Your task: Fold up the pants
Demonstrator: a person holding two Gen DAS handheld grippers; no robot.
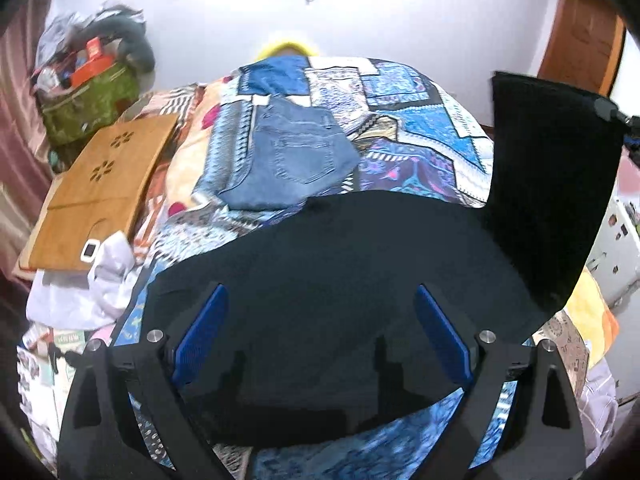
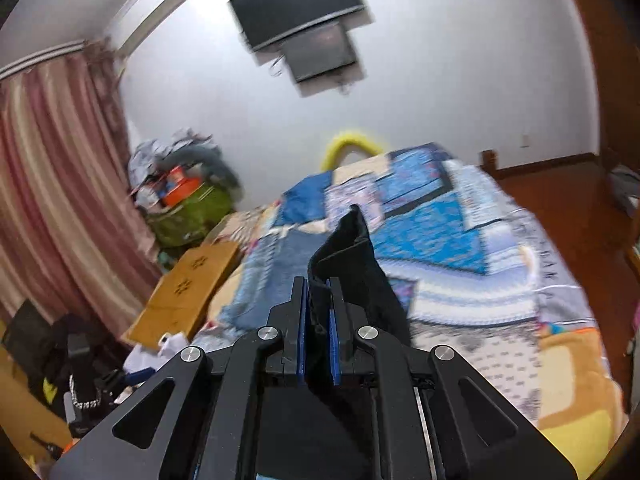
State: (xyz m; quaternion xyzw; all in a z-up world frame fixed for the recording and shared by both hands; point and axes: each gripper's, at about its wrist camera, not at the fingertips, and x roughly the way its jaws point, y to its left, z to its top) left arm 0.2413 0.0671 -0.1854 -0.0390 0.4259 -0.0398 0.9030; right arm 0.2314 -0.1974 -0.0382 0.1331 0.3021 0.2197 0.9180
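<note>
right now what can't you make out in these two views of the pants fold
- Black pants, left wrist view: the near hem is cut off behind the left gripper, whose fingers stand apart.
- Right gripper, right wrist view: shut on a bunched pants edge; which part it is cannot be told.
- Folded jeans: sharp in the left view, smeared by blur in the right.
- Bag contents: too small to identify.

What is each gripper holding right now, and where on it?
Right gripper is shut on an edge of the black pants, lifting it. Left gripper is open over the pants, holding nothing.
</note>
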